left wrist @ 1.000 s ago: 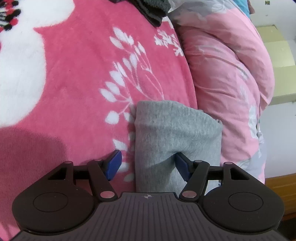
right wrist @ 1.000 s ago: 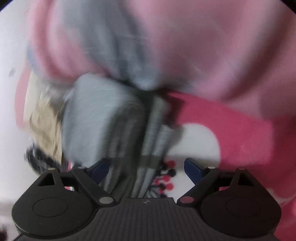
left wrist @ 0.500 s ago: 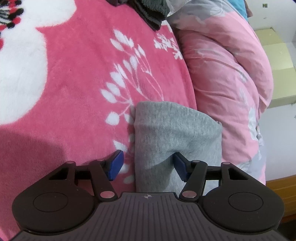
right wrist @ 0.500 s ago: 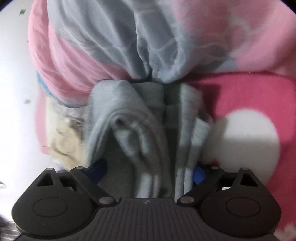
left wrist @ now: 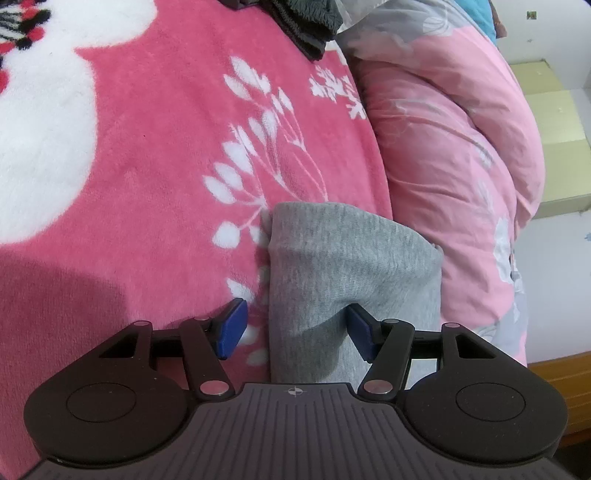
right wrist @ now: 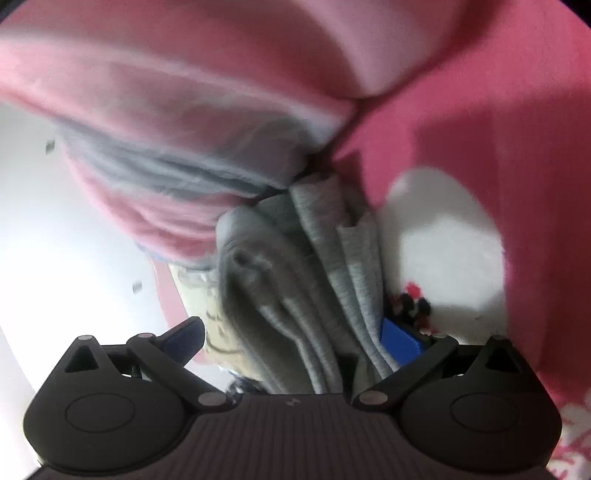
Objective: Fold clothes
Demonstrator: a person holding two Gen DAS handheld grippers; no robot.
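A folded grey garment (left wrist: 343,258) lies on the pink fleece blanket (left wrist: 147,166), against a pink quilt. My left gripper (left wrist: 294,330) straddles its near end. The right blue pad (left wrist: 356,332) dents the cloth, while the left pad (left wrist: 231,328) stands clear of it. In the blurred right wrist view, the same kind of grey cloth (right wrist: 314,258) shows as a stack of folds between the jaws of my right gripper (right wrist: 291,339), which are opening wide. Its right pad (right wrist: 400,345) lies against the folds and its left pad (right wrist: 184,336) is apart from them.
The puffy pink quilt (left wrist: 443,147) bulges along the right of the blanket. A dark garment (left wrist: 306,22) lies at the far top. Beyond the quilt are a cream cabinet (left wrist: 554,122), a white wall and a wooden bed edge (left wrist: 561,373).
The left wrist view is unchanged. The right wrist view has rolled and dropped closer to the grey folds, and the right jaws have spread wider around them.
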